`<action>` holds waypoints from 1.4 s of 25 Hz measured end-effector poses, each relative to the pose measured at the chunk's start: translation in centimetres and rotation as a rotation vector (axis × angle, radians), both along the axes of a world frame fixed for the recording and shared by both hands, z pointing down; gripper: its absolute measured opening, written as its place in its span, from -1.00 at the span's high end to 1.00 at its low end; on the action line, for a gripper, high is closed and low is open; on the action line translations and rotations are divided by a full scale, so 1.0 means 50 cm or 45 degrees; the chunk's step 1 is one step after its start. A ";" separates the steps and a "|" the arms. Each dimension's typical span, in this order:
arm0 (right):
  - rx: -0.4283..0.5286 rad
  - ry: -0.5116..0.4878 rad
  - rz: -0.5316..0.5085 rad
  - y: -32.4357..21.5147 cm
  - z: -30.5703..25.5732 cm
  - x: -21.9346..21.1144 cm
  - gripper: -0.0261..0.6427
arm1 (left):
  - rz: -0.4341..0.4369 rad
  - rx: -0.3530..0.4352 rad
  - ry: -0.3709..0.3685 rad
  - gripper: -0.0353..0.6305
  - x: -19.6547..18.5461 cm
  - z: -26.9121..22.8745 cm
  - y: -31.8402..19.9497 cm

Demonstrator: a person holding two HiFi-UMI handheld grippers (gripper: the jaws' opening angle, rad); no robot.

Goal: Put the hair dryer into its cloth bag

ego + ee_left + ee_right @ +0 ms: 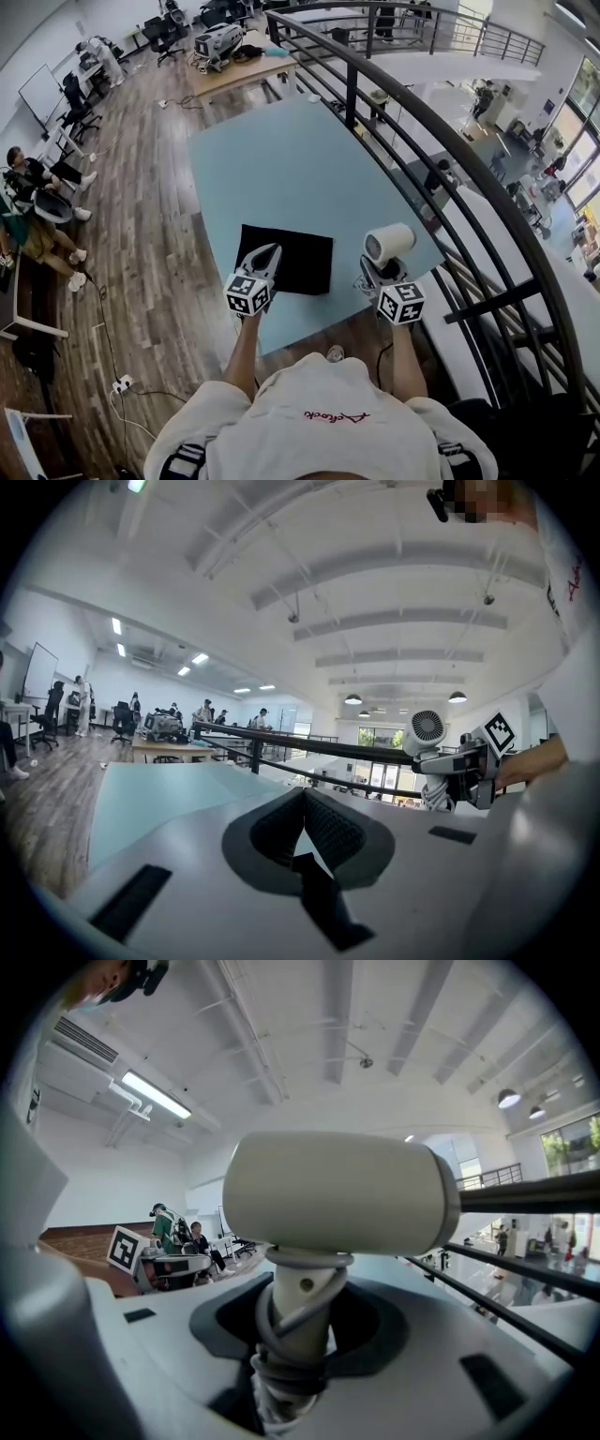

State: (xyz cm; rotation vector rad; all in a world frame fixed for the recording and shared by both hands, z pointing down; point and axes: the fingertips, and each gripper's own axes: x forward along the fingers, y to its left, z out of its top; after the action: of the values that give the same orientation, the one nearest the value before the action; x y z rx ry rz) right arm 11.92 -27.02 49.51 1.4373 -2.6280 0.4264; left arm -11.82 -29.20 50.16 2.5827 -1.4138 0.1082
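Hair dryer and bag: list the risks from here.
The bag lies flat near the table's edge and the left gripper over it is shut, so a push could slide it off. The right gripper holds the hair dryer only by its cord-wrapped handle; the head could tip, or the cord snag on the bag.

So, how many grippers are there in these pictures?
2. The left gripper is over the black cloth bag; the right gripper holds the hair dryer by its handle, right of the bag.
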 end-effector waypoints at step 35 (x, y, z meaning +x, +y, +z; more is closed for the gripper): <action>-0.176 0.013 0.071 -0.053 0.138 0.058 0.37 | 0.194 -0.294 -0.238 0.87 0.157 0.235 -0.097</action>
State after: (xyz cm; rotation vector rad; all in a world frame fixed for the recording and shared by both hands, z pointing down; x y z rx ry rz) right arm 14.83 -29.68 56.39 1.4673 -2.5005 0.5920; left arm -3.96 -34.03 61.89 2.5350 -1.1772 0.5163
